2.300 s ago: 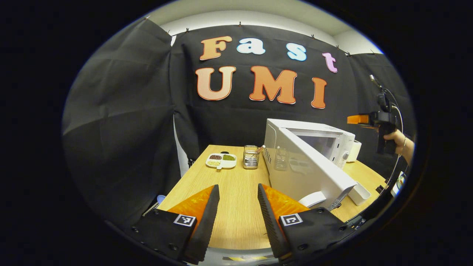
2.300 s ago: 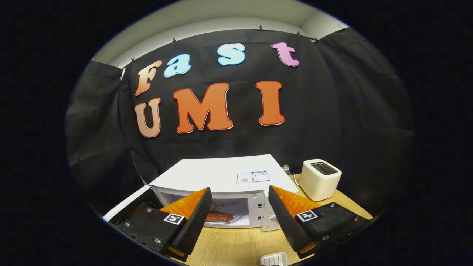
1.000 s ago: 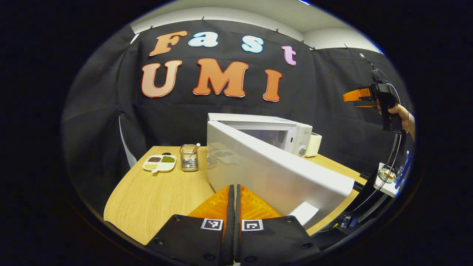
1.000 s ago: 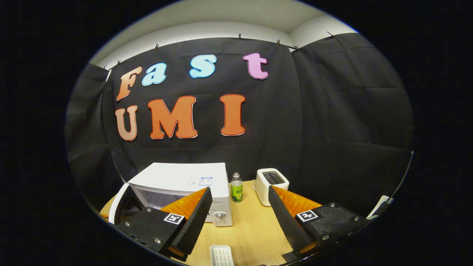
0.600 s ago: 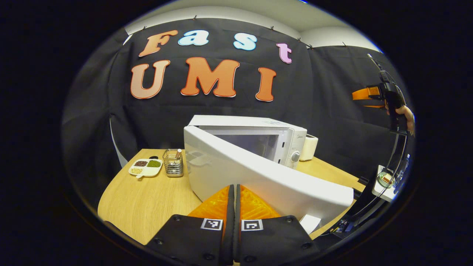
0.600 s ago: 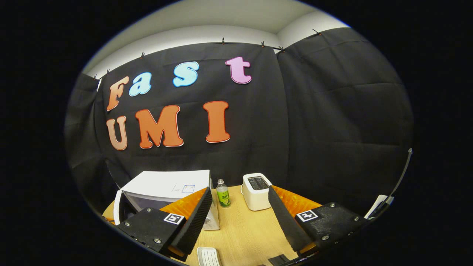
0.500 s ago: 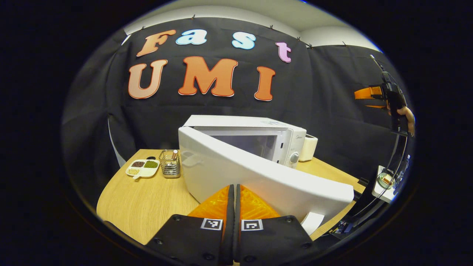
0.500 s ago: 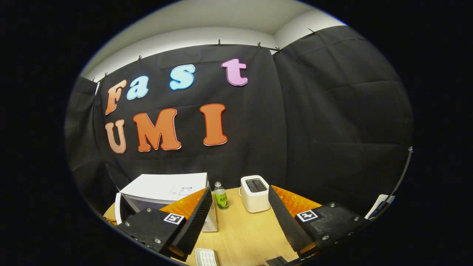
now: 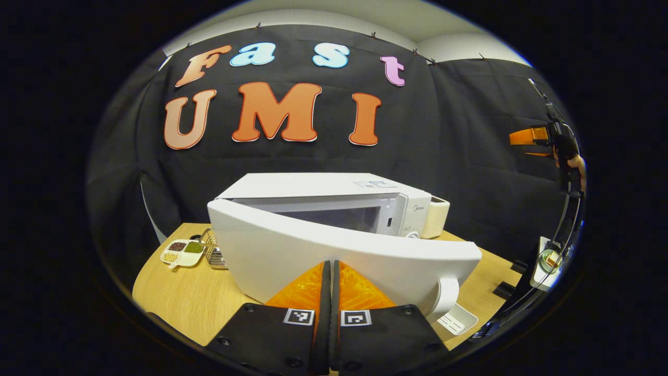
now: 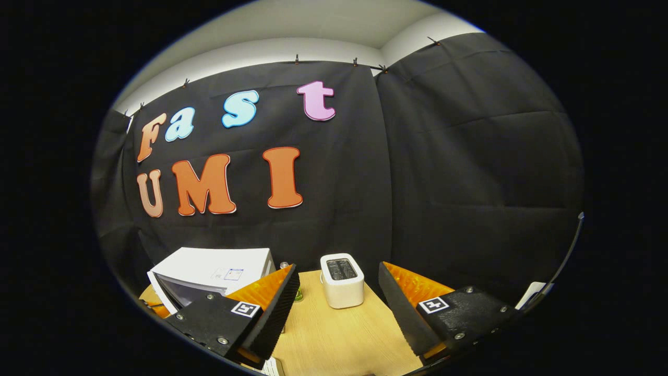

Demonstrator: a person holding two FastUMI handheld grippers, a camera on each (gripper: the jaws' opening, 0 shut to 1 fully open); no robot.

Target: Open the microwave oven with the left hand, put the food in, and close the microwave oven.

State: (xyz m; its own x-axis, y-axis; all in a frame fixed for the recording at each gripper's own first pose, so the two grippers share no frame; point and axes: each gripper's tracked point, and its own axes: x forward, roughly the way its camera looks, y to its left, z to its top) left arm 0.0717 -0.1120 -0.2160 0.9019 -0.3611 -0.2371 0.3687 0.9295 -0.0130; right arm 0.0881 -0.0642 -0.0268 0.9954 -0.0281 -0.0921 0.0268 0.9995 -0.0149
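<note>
Two pinched-together fingers of the left hand-held gripper (image 9: 330, 266) met the microwave door (image 9: 334, 256), apparently to shut it, while the right hand-held gripper (image 10: 338, 277) hung released.

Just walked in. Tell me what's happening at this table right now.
A person is closing the white microwave oven on the wooden table. The left tongs, shut with nothing between them, press against the outside of its white door, which stands partly open. The right tongs are open and empty, held above the table near a white toaster.
</note>
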